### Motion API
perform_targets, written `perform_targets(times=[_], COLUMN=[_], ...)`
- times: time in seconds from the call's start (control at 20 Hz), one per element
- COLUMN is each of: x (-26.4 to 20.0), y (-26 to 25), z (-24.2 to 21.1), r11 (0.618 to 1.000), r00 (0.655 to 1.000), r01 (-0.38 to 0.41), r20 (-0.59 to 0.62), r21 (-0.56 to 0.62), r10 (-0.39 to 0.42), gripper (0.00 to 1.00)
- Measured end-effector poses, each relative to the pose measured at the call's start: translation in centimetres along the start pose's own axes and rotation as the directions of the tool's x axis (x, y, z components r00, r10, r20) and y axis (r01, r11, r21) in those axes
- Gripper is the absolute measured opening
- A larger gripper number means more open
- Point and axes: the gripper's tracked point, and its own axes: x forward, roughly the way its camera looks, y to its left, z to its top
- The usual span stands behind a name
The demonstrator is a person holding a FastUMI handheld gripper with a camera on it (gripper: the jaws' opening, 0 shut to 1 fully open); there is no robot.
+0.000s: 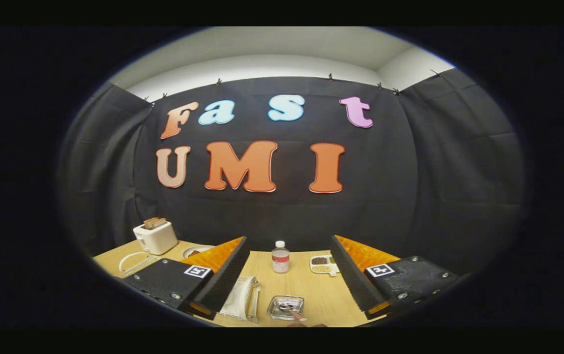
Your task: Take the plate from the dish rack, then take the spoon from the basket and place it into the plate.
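Note:
My gripper [289,241] is open wide, held above the wooden table [318,295] with nothing between its fingers. Low between the fingers, close to the left finger [222,275], a white plate [238,296] leans in a wire dish rack [253,301]. Just right of the rack sits a small shiny basket [285,307]. In it lies a spoon [292,310] with a reddish handle pointing toward me. Both lie below the fingertips and apart from them.
Further off between the fingers stands a small clear bottle [280,257] with a white cap. A white divided tray [323,264] of beans lies by the right finger. Beyond the left finger are a white toaster [155,236], a small plate [194,250] and a white wire stand [134,261].

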Motion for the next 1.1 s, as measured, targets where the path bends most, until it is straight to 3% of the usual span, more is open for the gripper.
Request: perform_targets(times=[0.4,0.7,0.95,1.1], x=[0.6,0.3,0.7,1.3], y=[5.2,7.5,9.0,11.3], z=[-0.9,-4.2,-7.8,-10.0], r11=[0.994,0.990,0.981,0.968], r00=[0.995,0.982,0.945,0.902], r01=[-0.101,-0.134,-0.177,-0.207], r20=[-0.007,-0.126,-0.264,-0.355], r21=[0.042,0.033,0.086,0.145], r10=[0.102,0.138,0.193,0.246], gripper=[0.99,0.99,0.99,0.99])
